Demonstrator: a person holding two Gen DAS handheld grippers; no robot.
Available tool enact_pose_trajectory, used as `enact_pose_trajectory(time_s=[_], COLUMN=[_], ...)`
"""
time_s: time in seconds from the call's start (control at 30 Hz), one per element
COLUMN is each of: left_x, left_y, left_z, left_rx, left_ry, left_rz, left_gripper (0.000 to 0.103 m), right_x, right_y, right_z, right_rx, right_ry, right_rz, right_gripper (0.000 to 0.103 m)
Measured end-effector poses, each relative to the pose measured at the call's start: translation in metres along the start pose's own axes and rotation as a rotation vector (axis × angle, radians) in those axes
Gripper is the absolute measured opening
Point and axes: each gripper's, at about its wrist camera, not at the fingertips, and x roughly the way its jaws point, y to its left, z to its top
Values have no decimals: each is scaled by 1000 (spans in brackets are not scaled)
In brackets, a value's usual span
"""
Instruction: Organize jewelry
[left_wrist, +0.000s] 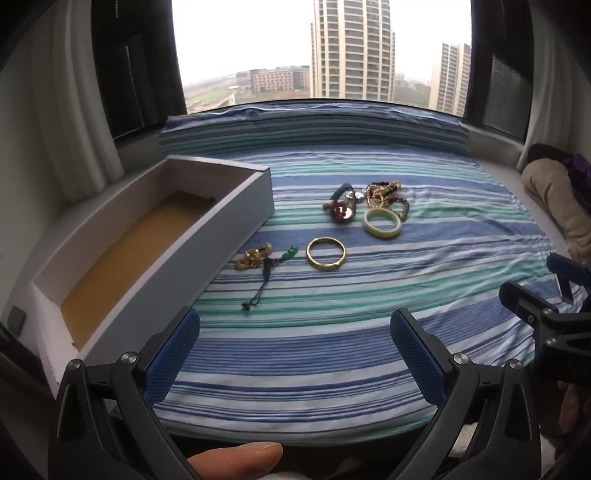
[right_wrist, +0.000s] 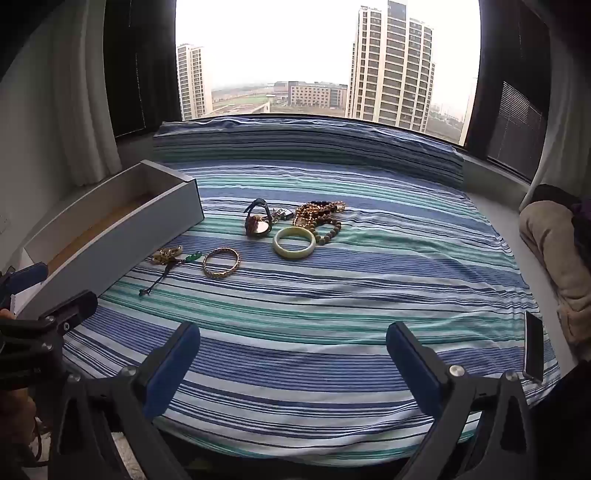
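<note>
Jewelry lies on a striped cloth (left_wrist: 332, 302): a gold bangle (left_wrist: 326, 254) (right_wrist: 221, 262), a pale jade bangle (left_wrist: 381, 223) (right_wrist: 294, 242), a watch (left_wrist: 341, 206) (right_wrist: 258, 219), a heap of bead necklaces (left_wrist: 386, 194) (right_wrist: 319, 216), a gold trinket (left_wrist: 255, 255) (right_wrist: 167, 255) and a green pendant on a dark cord (left_wrist: 275, 264) (right_wrist: 173, 267). An open white box (left_wrist: 155, 236) (right_wrist: 110, 236) with a tan floor stands at the left. My left gripper (left_wrist: 295, 350) is open and empty, short of the jewelry. My right gripper (right_wrist: 293, 358) is open and empty too.
A window ledge runs behind the cloth. A beige and purple bundle (right_wrist: 554, 251) lies at the right. A dark phone (right_wrist: 533, 347) rests at the cloth's right edge. White curtains hang at both sides.
</note>
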Motion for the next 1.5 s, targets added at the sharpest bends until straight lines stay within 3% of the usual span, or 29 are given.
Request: enact_pose_trajectory(time_s=[0.53, 0.83, 1.07, 1.5], left_x=[-2, -6, 1, 1], left_y=[-2, -5, -7, -11], left_z=[-5, -5, -3, -6], left_rx=[25, 35, 39, 57], left_ry=[-6, -21, 12, 17], left_rz=[23, -23, -42, -8], left_gripper=[103, 103, 103, 103], right_x=[-3, -2, -2, -1], right_y=[9, 7, 4, 1], right_z=[-2, -1, -1, -1], right_rx=[-23, -15, -15, -14], right_ry=[2, 3, -3, -4], right_rz=[-17, -24, -35, -58], right_gripper=[103, 102, 103, 103])
